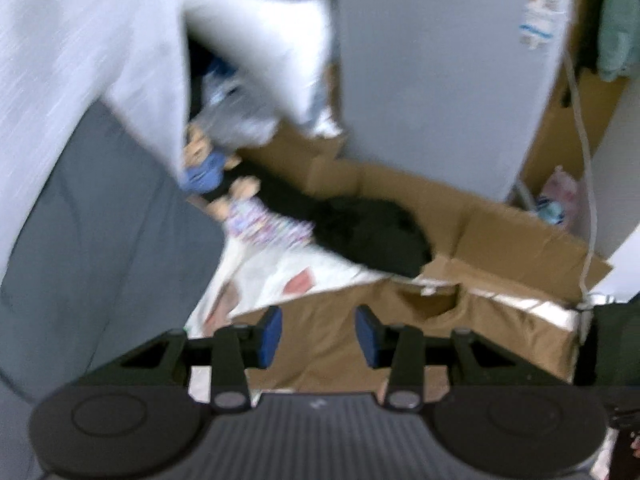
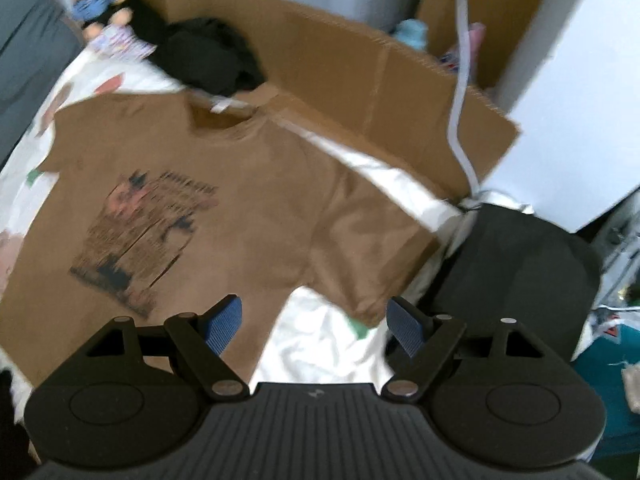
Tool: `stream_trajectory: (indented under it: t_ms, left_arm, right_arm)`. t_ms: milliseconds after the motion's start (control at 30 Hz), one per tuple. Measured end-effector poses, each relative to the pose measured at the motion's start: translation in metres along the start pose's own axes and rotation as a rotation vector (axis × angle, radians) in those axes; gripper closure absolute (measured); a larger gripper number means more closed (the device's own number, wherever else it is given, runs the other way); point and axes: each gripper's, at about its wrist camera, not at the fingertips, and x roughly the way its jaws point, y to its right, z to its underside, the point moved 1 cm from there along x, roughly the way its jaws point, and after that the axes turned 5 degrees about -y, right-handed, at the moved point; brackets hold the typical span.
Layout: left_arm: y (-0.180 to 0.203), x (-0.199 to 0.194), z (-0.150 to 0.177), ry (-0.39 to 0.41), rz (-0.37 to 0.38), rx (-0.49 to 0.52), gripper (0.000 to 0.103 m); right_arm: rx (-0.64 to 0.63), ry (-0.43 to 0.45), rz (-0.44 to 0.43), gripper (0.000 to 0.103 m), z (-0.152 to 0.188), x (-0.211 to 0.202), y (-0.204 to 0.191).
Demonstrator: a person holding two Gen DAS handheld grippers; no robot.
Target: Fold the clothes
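Brown T-shirt (image 2: pixel 248 200) flat on bed (image 2: pixel 320 344), soft, limp, light; pinch right sleeve hem; left gripper (image 1: pixel 319 330) and right gripper (image 2: pixel 316 326) both apart, empty

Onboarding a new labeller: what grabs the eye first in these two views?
A brown short-sleeved T-shirt with a faded chest print lies spread flat on the white patterned bedsheet, filling the right wrist view. Behind its collar sits a crumpled black garment against flattened brown cardboard. Both the left gripper and right gripper are open and empty.
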Motion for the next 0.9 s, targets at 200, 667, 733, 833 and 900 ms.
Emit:
stream_trajectory:
  t_ms: [200,667,733,833,900]
  left_arm:
    - [0.079,0.052,-0.012,-0.022,0.075,0.048,0.056]
    - [0.226,0.207,0.078,-0.149,0.254,0.07,0.056]
    - [0.238,0.212,0.088,-0.165,0.261,0.08,0.056]
    - [0.257,0.215,0.108,-0.182,0.253,0.103,0.056]
    - [0.269,0.218,0.124,-0.203,0.245,0.151,0.056]
  right_arm:
    - [0.084,0.026,-0.026,0.02,0.006,0.012,0.026]
    - [0.036,-0.001,0.072,0.02,0.03,0.047,0.039]
    - [0.045,-0.026,0.086,0.02,0.029,0.046,0.039]
    - [0.07,-0.057,0.089,0.02,0.027,0.043,0.039]
    - [0.087,-0.078,0.091,0.02,0.025,0.041,0.039]
